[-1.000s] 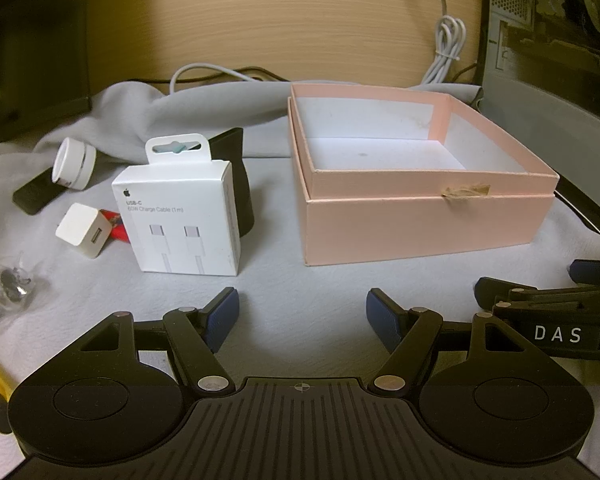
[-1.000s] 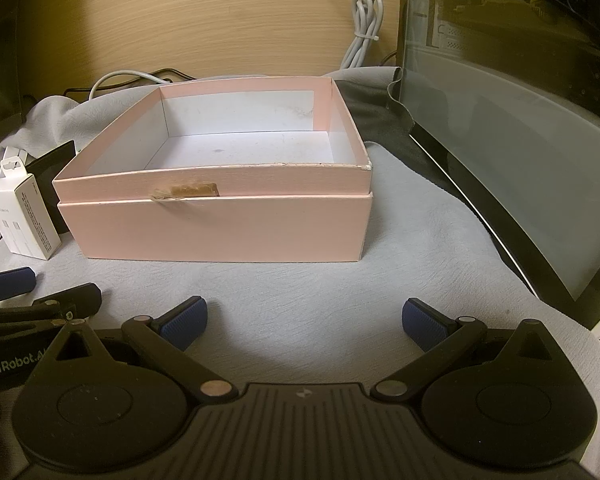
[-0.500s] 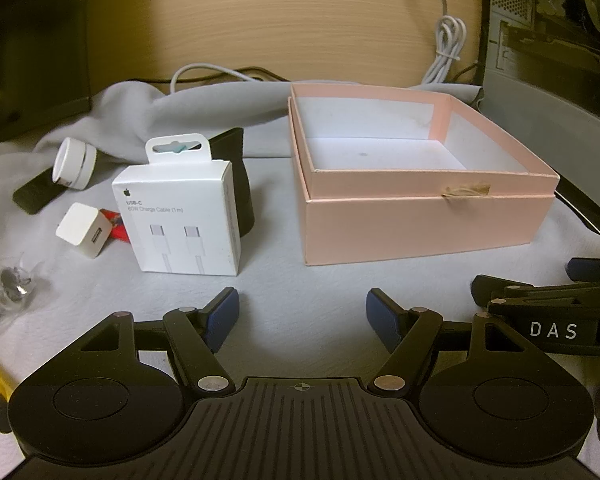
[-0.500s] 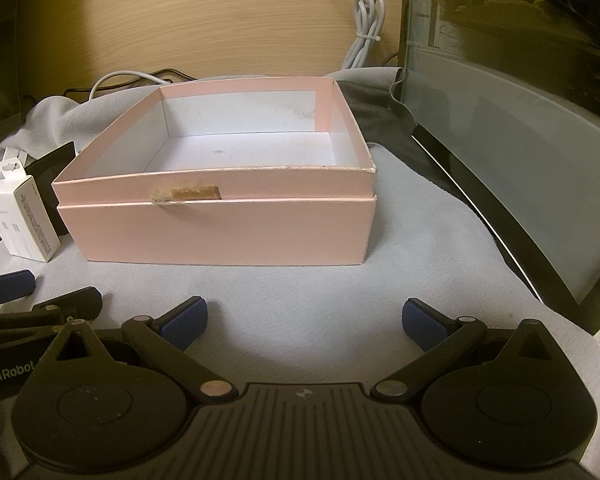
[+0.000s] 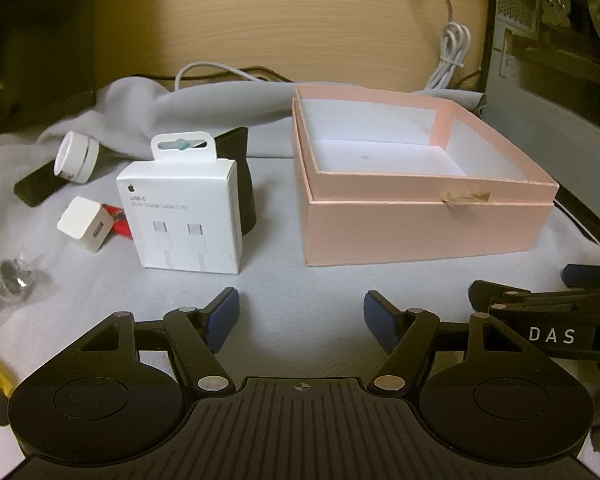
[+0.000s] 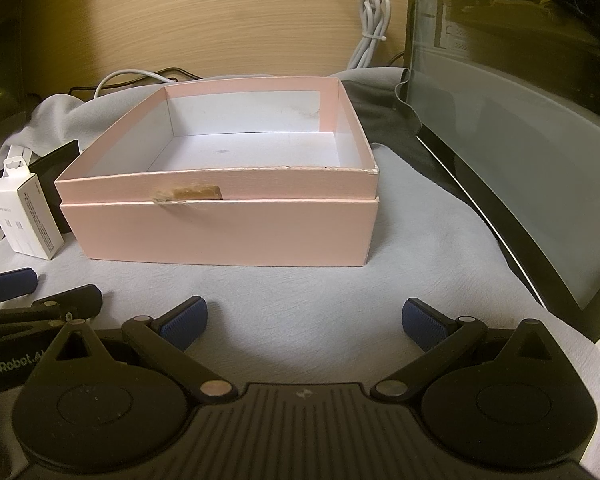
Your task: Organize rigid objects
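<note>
Almost nothing has changed: both hands hold their place and every object lies where it did a second ago. The one difference is that the left gripper (image 5: 301, 318) has just been closing a little, its fingers drawn in slightly from their widest, with only bare cloth between them. That reads as a settling before the first pick, so the sorting appears not yet begun; the pink box (image 5: 428, 226) holds nothing. The right gripper (image 6: 303, 322) has its fingers wide apart and empty.

The white USB-C cable box (image 5: 186, 216) stands upright ahead of the left fingers and a little to their left, well apart from them. The white charger cube (image 5: 85, 230) and a white round case (image 5: 76, 161) lie further left. The pink box sits ahead and to the right of the left fingers, and straight ahead of the right fingers
</note>
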### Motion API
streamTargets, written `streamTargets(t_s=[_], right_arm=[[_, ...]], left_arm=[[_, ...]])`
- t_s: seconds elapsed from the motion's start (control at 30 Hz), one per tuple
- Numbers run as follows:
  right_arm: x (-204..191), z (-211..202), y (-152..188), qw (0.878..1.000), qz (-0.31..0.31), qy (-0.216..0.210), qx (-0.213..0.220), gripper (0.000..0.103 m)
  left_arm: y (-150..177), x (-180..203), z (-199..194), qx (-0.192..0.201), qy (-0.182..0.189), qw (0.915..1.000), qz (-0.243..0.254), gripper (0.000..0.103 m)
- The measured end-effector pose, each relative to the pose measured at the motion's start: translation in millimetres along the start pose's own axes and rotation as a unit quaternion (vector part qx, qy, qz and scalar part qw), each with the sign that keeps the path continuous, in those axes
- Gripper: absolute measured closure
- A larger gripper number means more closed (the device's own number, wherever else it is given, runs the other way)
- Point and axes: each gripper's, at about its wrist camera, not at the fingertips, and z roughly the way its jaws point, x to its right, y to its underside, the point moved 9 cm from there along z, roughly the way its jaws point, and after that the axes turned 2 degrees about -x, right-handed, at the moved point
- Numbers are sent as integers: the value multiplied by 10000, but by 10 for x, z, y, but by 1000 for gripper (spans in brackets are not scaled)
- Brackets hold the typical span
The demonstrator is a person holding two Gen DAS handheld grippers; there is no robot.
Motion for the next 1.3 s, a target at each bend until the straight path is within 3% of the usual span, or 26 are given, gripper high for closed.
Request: streamTargets(t_s=[0.17,0.3,0.43,0.57,0.73,0.77,0.8,0.83,0.93,1.0,1.13,1.23,1.3], right_arm=[[-3,-4,0,10000,-5,-2,-3,0],[-14,-7,-4,9998,-128,-112,-63,0],[-9,13,-16,9990,-291,-273,-202,0],[-10,22,-13,9985,-349,-318,-276,0],[-2,40,-26,9972,-440,-413,-449,0],[-2,44,-32,9967,-471,-442,-490,0],[-4,48,-37,9963,-501,-460,-518,0],[-11,52,-44,9961,-534,-467,-528,0],[-89,18,-37,9948,-683,-585,-481,1],[-319,-62,-36,9898,-1020,-909,-410,7],[-1019,-364,-117,9735,-1494,-1718,225,8],[-1726,-583,-136,9432,-2403,-2190,683,9],[-2217,-675,-131,9187,-2991,-2403,939,15]], left_arm=[[19,-244,-384,377,228,9989,-189,33],[102,-873,-842,623,-64,9959,-657,33],[301,-1684,-1183,600,-471,9826,-1694,35],[440,-2032,-1120,324,-241,9669,-2520,35],[373,-1949,-764,150,-216,9736,-2266,37],[349,-1918,-702,159,-247,9773,-2097,46],[329,-1893,-646,169,-298,9818,-1866,63],[326,-1859,-606,164,-388,9861,-1608,69],[378,-1847,-608,219,-463,9931,-1059,71],[416,-1892,-657,266,-411,9947,-905,71],[541,-2103,-825,292,-203,9947,-961,71],[618,-2341,-943,334,-369,9933,-1041,71],[672,-2441,-997,339,-365,9927,-1101,71]])
